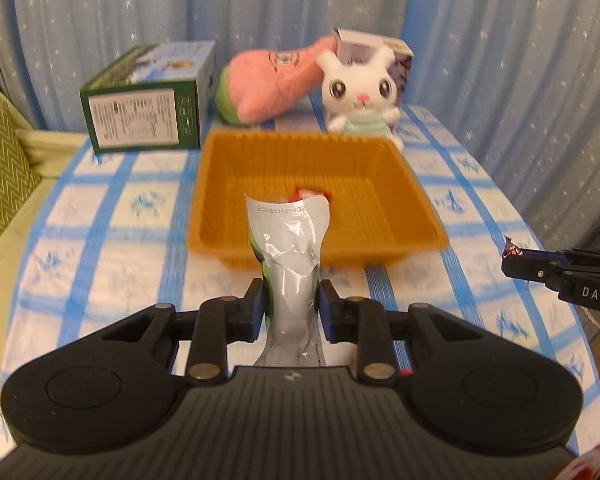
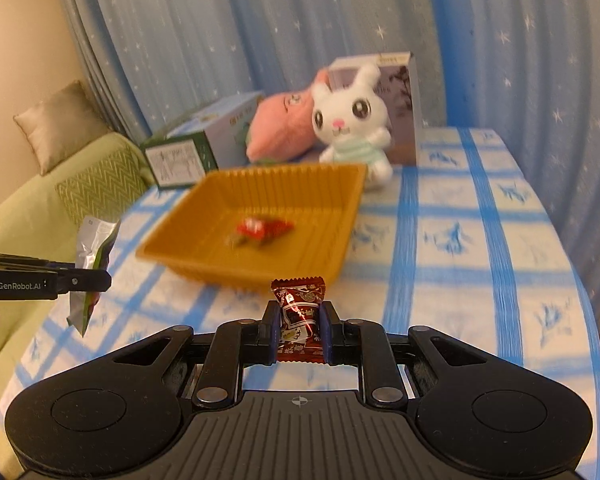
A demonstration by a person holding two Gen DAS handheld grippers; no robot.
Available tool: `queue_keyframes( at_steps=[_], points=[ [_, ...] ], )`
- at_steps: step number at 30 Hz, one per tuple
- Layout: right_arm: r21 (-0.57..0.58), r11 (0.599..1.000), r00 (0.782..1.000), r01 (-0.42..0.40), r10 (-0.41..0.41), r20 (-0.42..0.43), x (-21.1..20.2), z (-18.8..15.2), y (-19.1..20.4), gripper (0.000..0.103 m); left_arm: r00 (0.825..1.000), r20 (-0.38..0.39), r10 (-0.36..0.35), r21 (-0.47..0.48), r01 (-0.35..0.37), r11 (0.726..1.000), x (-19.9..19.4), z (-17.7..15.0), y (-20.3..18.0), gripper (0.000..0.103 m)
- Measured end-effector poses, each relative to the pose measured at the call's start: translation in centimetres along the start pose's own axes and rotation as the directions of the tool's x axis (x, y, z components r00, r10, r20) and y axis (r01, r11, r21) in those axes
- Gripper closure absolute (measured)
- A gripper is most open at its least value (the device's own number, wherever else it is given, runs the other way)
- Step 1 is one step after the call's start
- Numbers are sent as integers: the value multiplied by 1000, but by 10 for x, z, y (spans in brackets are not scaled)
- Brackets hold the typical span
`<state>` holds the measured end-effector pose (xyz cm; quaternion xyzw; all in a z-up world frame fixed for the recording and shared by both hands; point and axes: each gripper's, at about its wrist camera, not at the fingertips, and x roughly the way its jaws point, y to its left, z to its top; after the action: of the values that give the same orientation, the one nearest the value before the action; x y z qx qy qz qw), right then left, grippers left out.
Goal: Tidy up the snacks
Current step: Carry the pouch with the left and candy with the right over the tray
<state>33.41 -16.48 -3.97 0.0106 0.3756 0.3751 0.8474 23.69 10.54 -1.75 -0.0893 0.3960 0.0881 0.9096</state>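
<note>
An orange ribbed tray sits mid-table, and a red snack packet lies on its floor. My left gripper is shut on a silver and green snack pouch, held upright in the air just short of the tray's near wall. In the right wrist view that pouch hangs at the left edge in the left gripper. My right gripper is shut on a dark red candy wrapper, above the cloth in front of the tray. Its tip enters the left wrist view from the right.
A green box, a pink plush, a white rabbit plush and a grey box stand behind the tray. The table carries a blue checked cloth. A green sofa with cushions lies left; starred curtains hang behind.
</note>
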Motion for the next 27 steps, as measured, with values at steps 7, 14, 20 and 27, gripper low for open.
queue_keyframes(
  at_steps=[7, 14, 20, 27],
  points=[
    [-5, 1000, 999, -27, 27, 42, 28, 47, 5, 82, 1000, 26, 8, 21, -8, 1000, 21, 48, 5, 77],
    [3, 999, 998, -33, 33, 48, 60, 80, 8, 82, 1000, 15, 17, 47, -18, 999, 52, 83, 7, 77],
    [9, 999, 999, -32, 32, 36, 88, 94, 8, 82, 999, -30, 21, 54, -20, 998, 81, 97, 11, 77],
    [8, 1000, 1000, -13, 13, -5, 116, 97, 4, 82, 994, -97, 54, 87, -46, 995, 120, 102, 17, 77]
  ],
)
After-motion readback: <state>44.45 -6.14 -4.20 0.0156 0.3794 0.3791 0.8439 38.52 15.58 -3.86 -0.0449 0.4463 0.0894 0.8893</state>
